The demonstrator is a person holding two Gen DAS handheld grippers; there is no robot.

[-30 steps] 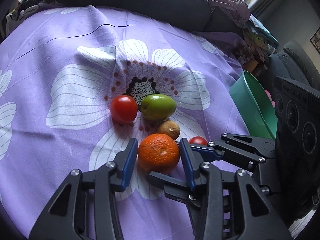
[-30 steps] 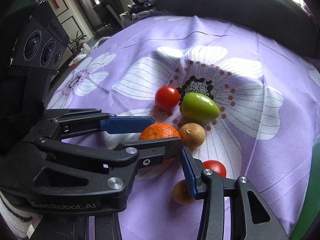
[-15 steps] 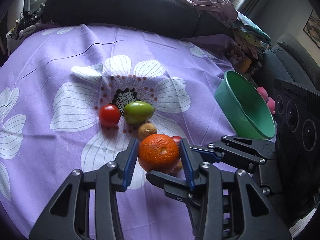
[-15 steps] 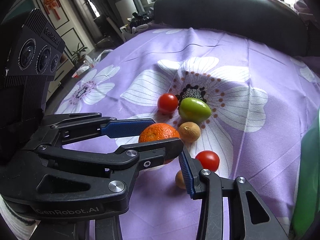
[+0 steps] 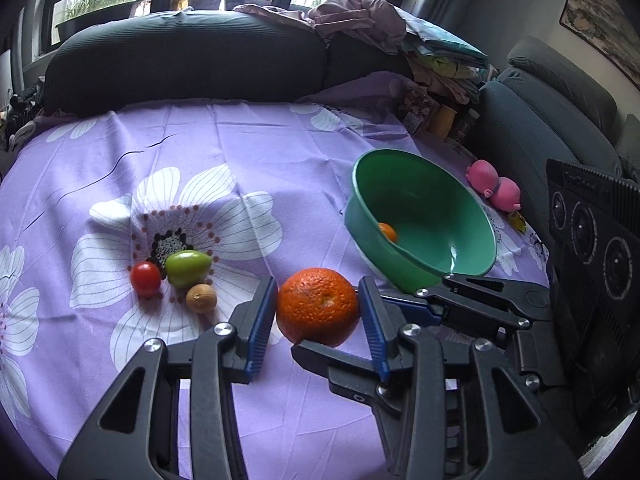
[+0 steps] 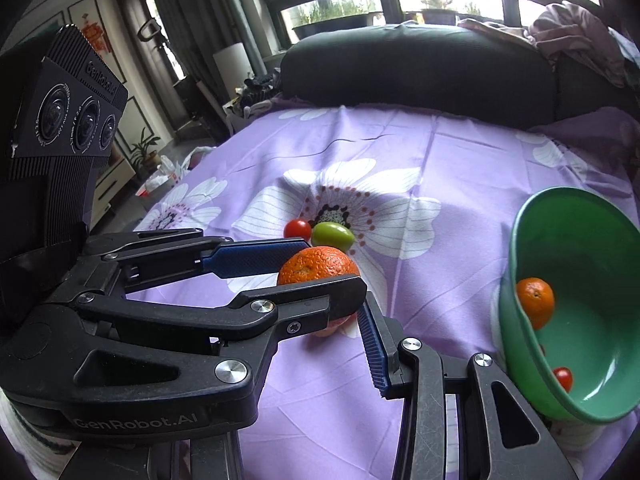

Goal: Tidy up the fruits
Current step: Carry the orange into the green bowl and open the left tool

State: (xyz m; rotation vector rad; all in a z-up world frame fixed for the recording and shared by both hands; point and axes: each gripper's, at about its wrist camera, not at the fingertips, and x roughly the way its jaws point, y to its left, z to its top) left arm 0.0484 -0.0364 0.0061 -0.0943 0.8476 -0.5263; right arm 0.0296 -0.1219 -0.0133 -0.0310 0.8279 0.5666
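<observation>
The orange (image 5: 318, 306) sat clamped between the blue pads of the left tool (image 5: 318, 294), clear of the table (image 5: 280, 160), probably bound for the green bowl (image 5: 424, 272) just right of it, while the right tool (image 6: 334, 330) crossed beneath, half hidden, its grip unreadable

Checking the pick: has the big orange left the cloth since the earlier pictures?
Yes. The big orange, gripped by the left gripper, has risen and shifted toward the green bowl, away from the green fruit lying on the purple cloth.
</observation>
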